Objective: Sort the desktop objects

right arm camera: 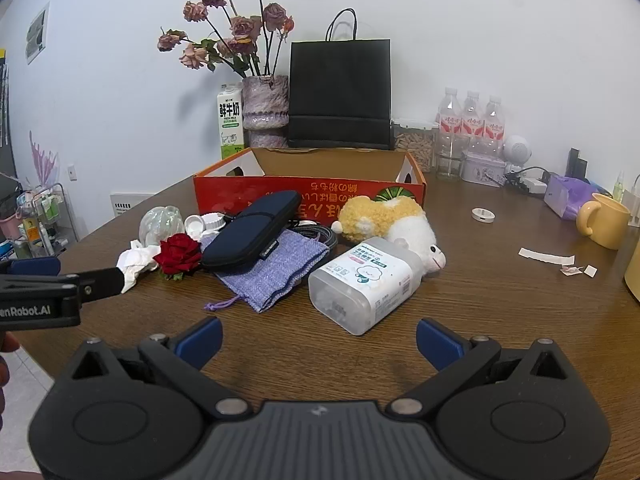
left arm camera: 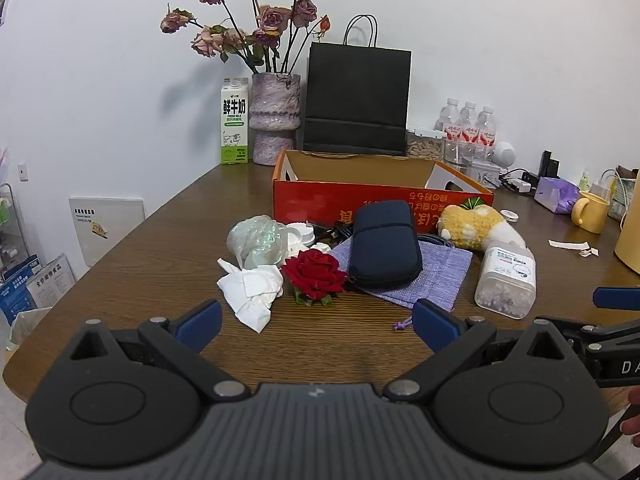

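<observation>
Home: table (left arm camera: pixel 140 280) (flower vase (left arm camera: pixel 274 116), milk carton (left arm camera: pixel 235 120))

Yellow mug (right arm camera: pixel 606 220) — dried roses (left arm camera: pixel 256 28) behind

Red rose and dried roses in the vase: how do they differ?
The red rose lies flat on the table, a single short-stemmed bloom in deep red. The dried roses stand upright on long stems in the vase, several blooms in faded pink-brown. Both are roses, and neither is held.
</observation>
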A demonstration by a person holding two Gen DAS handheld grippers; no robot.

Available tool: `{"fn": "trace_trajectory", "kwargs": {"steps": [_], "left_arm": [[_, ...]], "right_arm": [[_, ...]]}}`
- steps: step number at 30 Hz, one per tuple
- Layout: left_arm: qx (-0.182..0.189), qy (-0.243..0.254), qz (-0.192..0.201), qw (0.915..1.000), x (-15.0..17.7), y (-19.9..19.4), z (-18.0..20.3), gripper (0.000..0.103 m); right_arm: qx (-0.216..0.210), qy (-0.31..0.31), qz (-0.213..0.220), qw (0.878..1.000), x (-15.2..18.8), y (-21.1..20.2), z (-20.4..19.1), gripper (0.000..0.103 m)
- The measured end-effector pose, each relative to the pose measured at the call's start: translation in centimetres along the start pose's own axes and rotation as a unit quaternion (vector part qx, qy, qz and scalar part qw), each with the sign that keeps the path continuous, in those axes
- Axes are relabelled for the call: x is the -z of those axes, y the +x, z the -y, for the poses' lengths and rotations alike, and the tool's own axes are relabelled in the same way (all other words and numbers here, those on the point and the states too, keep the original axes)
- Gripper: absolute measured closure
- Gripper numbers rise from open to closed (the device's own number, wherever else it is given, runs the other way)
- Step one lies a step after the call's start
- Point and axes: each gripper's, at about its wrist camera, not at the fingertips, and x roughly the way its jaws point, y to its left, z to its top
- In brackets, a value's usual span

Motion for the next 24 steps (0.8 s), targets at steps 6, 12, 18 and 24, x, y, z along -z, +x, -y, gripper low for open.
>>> {"fn": "trace_trajectory", "kwargs": {"steps": [6, 12, 18, 24], "left_arm": [[0.001, 0.0, 0.0, 1.0, 0.02, 0.0, 0.04, 0.0], [0.002, 0.0, 0.0, 1.0, 0.03, -0.02, 0.07, 0.0], [0.001, -0.001, 0.0, 1.0, 0.05, 0.02, 0.04, 0.0], [0.002, -0.001, -0.001, 1.0, 0.07, 0.01, 0.01, 0.0]], "right_arm": [[-0.002, -0.002, -0.002, 1.0, 0.02, 0.01, -0.07, 0.0], [-0.002, -0.002, -0.002, 1.0, 0.06, 0.06, -0.09, 0.0], [-0.002, -0.002, -0.002, 1.0, 0.05, 0.06, -0.11, 0.0], [-0.001, -0.003, -0.002, 1.0, 0.06, 0.07, -0.11, 0.0]]}}
